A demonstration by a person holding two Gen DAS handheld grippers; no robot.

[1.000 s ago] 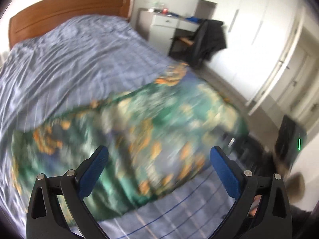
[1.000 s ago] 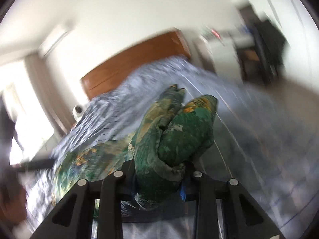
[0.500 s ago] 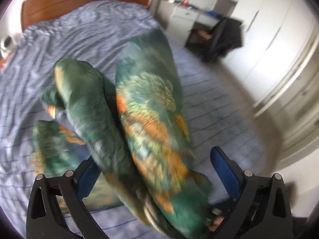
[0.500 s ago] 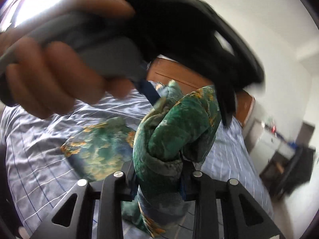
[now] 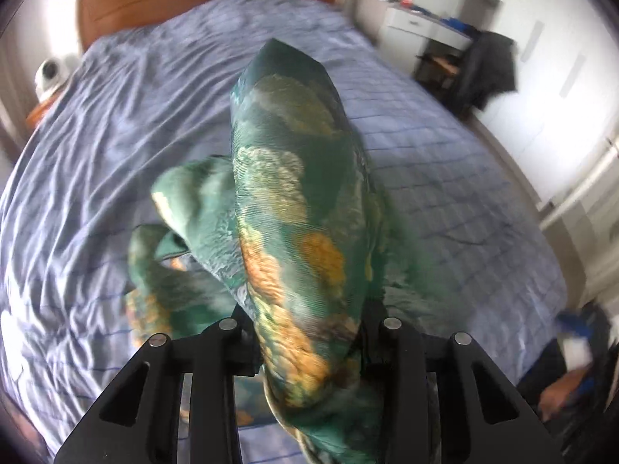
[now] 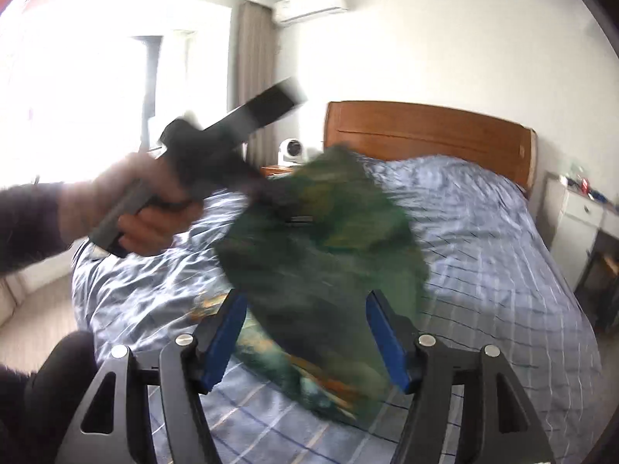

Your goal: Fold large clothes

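A large green garment with orange and cream print (image 5: 286, 201) hangs over the blue striped bed (image 5: 116, 123). My left gripper (image 5: 309, 344) is shut on a bunched part of it and holds it up; the rest trails down to the bed. In the right wrist view my right gripper (image 6: 309, 332) is open, its blue pads (image 6: 228, 332) wide apart, with the blurred garment (image 6: 325, 247) in front of them. The left gripper (image 6: 278, 201), held by a hand, shows there gripping the garment's top.
A wooden headboard (image 6: 425, 131) stands at the bed's far end. A white nightstand (image 6: 576, 216) and a chair with dark clothing (image 5: 487, 65) are on the right, white wardrobes (image 5: 561, 58) beyond. A small white device (image 6: 292, 150) sits on the left bedside table.
My left gripper closed on the garment, which was passed over from the right. My right gripper opened and let go. The garment swings, blurred.
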